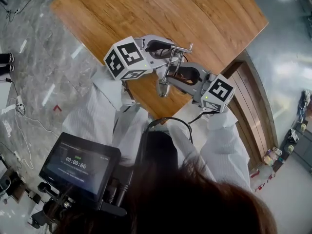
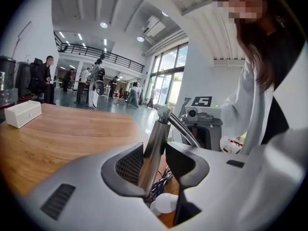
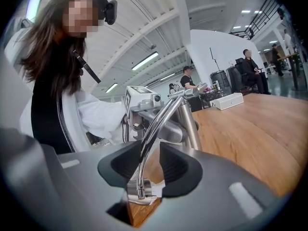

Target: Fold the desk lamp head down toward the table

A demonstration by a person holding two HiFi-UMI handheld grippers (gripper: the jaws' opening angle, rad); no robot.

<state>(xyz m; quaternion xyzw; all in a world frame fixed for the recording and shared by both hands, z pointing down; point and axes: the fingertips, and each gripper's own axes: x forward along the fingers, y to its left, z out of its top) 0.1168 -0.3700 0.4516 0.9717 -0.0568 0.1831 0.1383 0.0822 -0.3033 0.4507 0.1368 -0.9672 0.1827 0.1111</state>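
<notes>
Left hand-held gripper (image 2: 154, 147) released, straddling lamp post (image 2: 160, 123); right hand-held gripper (image 3: 149, 148) likewise, lamp arm (image 3: 160, 115).

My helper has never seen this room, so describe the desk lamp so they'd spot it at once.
Find the wooden table; at its near edge, where the left gripper and right gripper meet, stands the desk lamp. It is the only shiny chrome thing there: a straight post with a thin curved arm off its top.
</notes>
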